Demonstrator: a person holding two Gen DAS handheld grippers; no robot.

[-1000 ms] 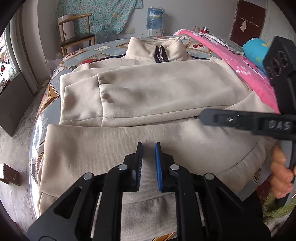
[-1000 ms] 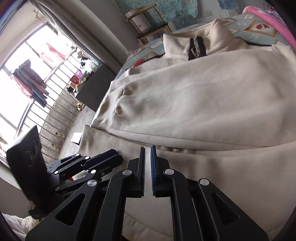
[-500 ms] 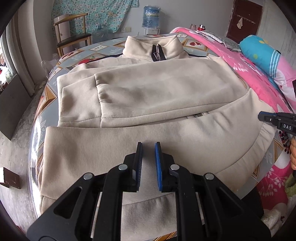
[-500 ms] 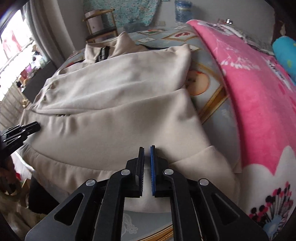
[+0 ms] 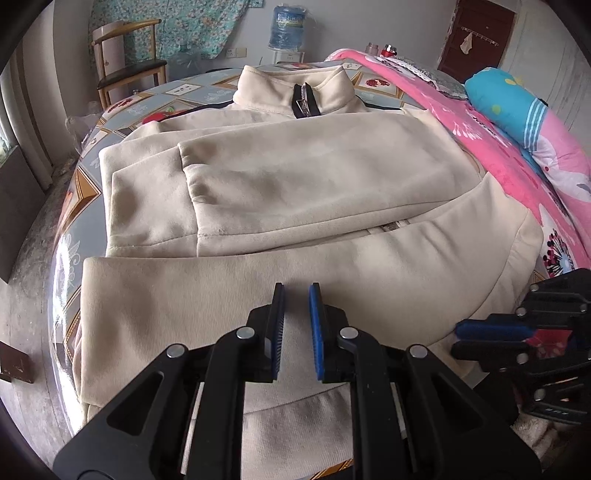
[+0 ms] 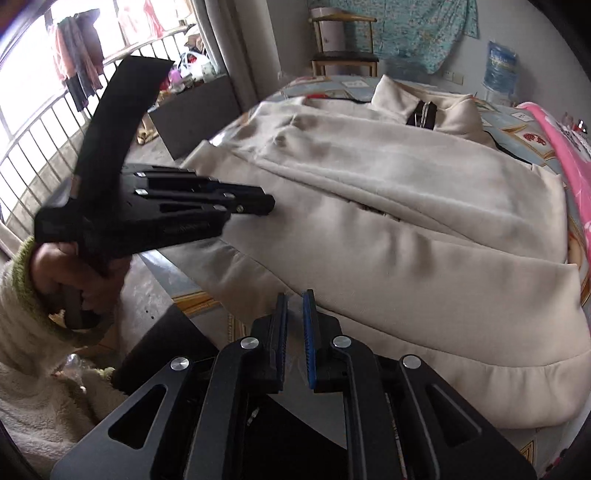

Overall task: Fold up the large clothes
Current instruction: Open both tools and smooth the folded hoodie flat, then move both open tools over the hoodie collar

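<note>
A large cream zip-collar jacket (image 5: 295,177) lies flat on the patterned bed cover (image 5: 88,184), its sleeve folded across the chest and its hem nearest me. My left gripper (image 5: 297,286) hovers over the lower hem band, jaws a narrow gap apart with nothing between them. It shows in the right wrist view as the left gripper (image 6: 271,203), held by a hand (image 6: 74,280) over the jacket's left edge. My right gripper (image 6: 295,293) is at the hem's near edge. Its jaws are opening and hold nothing. In the left wrist view the right gripper (image 5: 458,336) sits low at the right.
A pink blanket (image 5: 517,155) and a blue pillow (image 5: 498,96) lie along the right of the bed. A wooden chair (image 5: 125,70) and a water bottle (image 5: 286,26) stand at the far wall. A window railing (image 6: 44,122) is on the left.
My right gripper left the jacket's middle, swung out past the right side, then came back low beside the hem's right corner. The left gripper barely moved. The jacket lies as before.
</note>
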